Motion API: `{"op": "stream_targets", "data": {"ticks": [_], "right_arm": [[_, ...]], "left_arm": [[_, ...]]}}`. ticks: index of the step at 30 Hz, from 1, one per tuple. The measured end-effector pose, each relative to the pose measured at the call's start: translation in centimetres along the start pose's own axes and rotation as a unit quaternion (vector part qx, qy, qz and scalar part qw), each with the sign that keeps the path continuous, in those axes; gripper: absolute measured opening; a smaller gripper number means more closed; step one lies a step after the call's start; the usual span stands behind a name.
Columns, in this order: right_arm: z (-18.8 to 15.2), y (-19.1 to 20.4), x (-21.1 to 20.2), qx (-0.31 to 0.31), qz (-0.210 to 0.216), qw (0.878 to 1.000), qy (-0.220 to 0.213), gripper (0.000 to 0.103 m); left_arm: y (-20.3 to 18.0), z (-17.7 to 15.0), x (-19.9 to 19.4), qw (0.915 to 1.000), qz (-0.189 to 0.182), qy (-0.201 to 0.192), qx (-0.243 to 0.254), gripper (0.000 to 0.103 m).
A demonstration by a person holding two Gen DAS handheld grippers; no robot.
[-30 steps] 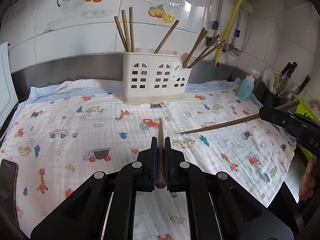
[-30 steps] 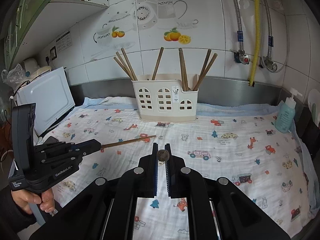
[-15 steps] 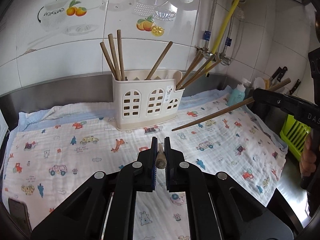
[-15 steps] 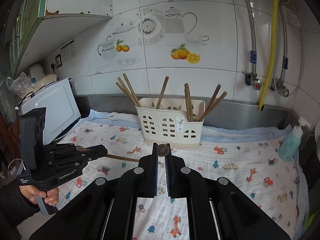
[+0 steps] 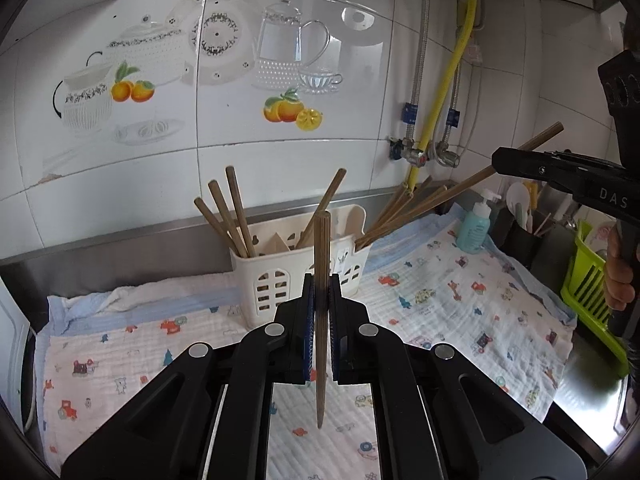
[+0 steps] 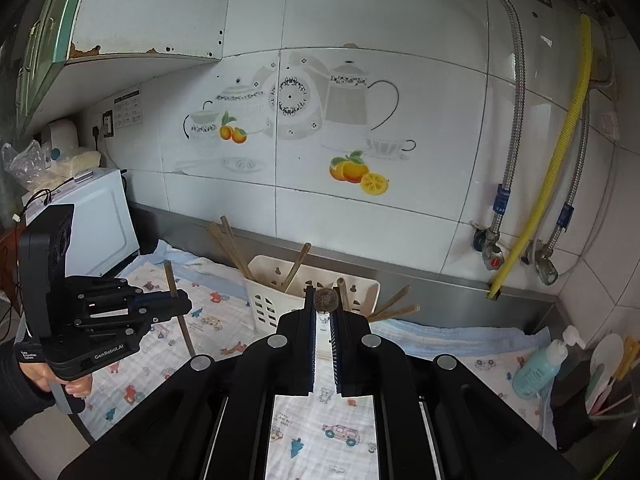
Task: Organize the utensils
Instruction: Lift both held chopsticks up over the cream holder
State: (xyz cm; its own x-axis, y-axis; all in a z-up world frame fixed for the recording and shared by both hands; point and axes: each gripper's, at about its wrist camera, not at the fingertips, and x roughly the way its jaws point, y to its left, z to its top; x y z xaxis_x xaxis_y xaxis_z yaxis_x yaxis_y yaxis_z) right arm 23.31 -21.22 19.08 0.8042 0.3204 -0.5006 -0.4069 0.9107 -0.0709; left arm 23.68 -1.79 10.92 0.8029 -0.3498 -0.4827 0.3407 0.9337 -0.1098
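Note:
In the left wrist view my left gripper [image 5: 319, 292] is shut on a wooden chopstick [image 5: 321, 248] that stands almost upright between its pads, in front of the cream utensil holder [image 5: 264, 280]. The holder has several chopsticks in it. My right gripper [image 5: 500, 162] hangs to the holder's right, shut on a second chopstick [image 5: 540, 138] that slants down toward it. In the right wrist view that chopstick [image 6: 326, 300] shows end-on between the pads of my right gripper [image 6: 323, 310], with the holder [image 6: 264, 300] just behind. My left gripper [image 6: 184, 306] is at the left, a little above the cloth.
A cartoon-print cloth [image 5: 460, 304] covers the counter. A blue soap bottle [image 5: 474, 226], a dark utensil cup [image 5: 520, 240] and a green rack [image 5: 588, 280] stand at the right. A white microwave [image 6: 96, 232] is at the left. Pipes and taps [image 6: 496, 256] run down the tiled wall.
Both grippers have risen off the cloth with their chopsticks and moved closer to the holder. The left gripper's chopstick has swung from pointing forward to standing upright.

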Motion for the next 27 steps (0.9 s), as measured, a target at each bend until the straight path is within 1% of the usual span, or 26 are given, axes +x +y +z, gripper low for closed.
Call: {"op": "stream_targets", "data": {"ticks": [3, 7, 10, 14, 18, 20, 23, 27], "right_arm": [[1.3, -0.4, -0.3, -0.002, 0.006, 1.0, -0.006, 0.006], [3.3, -0.7, -1.0, -0.011, -0.005, 1.0, -0.023, 0.006], [4.6, -1.3, -0.6, -0.017, -0.019, 0.999, -0.021, 0.006], [5.4, -1.9, 1.0, -0.028, -0.031, 0.999, 0.003, 0.006], [5.2, -2.7, 3.6, -0.033, -0.037, 0.998, 0.04, 0.006], [4.8, -3.1, 4.7, -0.029, -0.029, 0.998, 0.056, 0.006], [4.1, -3.6, 6.0, -0.026, -0.023, 0.997, 0.073, 0.006], [3.5, -4.2, 7.1, -0.025, -0.017, 0.996, 0.087, 0.006]], "left_arm": [[0.0, 1.6, -0.6, 0.9999, 0.0, -0.014, 0.006, 0.005], [-0.2, 4.3, -1.5, 0.9991, 0.003, -0.04, 0.015, 0.005], [-0.6, 6.7, -2.3, 0.9974, 0.009, -0.067, 0.025, 0.005], [-0.9, 10.2, -3.0, 0.9938, 0.024, -0.103, 0.035, 0.005], [-0.5, 12.9, -2.4, 0.9896, 0.048, -0.131, 0.034, 0.005], [-0.2, 13.8, -1.4, 0.9891, 0.053, -0.134, 0.027, 0.005], [0.1, 14.5, 0.3, 0.9877, 0.074, -0.135, 0.029, 0.005], [1.1, 14.5, 2.7, 0.9874, 0.091, -0.129, 0.017, 0.005]]}}
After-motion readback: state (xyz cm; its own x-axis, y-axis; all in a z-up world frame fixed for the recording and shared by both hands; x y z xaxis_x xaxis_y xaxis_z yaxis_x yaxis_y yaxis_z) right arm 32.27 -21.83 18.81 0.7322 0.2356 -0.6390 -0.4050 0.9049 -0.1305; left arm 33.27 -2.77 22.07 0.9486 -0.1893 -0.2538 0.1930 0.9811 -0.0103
